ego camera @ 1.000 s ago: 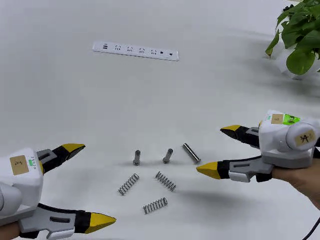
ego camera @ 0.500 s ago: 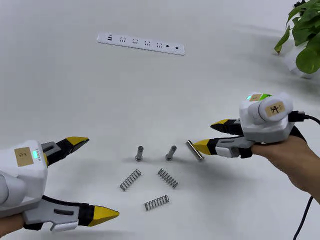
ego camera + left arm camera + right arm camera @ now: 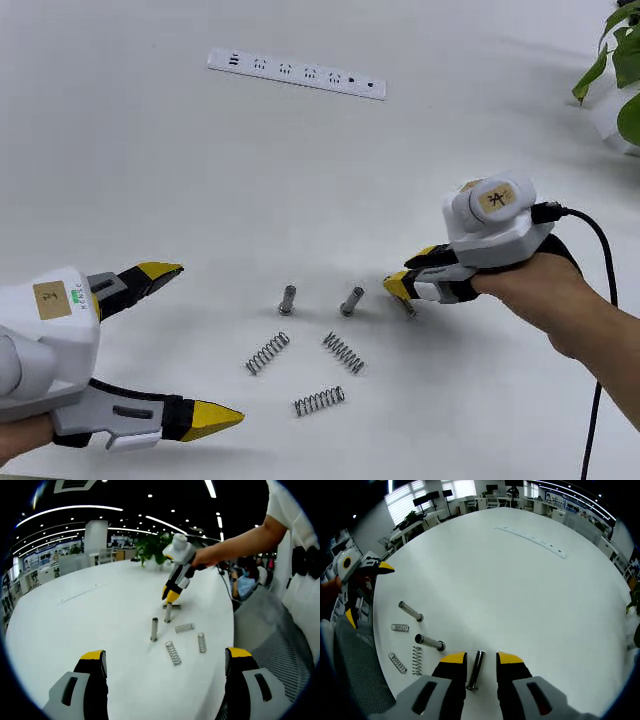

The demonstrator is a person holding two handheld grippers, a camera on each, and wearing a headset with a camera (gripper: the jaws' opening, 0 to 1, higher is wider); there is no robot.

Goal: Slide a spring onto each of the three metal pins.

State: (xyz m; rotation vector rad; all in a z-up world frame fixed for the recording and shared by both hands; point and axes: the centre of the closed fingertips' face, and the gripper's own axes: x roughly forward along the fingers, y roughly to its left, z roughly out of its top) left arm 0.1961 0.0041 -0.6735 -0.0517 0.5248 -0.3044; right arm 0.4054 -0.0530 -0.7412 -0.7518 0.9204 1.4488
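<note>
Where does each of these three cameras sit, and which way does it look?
Head view: on the headset, looking forward and down at the table; left claw, right claw and a hand show.
Left gripper view: on the left claw, looking along its open jaws; the right claw and an arm show beyond.
Right gripper view: on the right claw, looking along its jaws, which straddle a lying pin; the left claw shows leftward.
All three share two standing pins and three springs.
</note>
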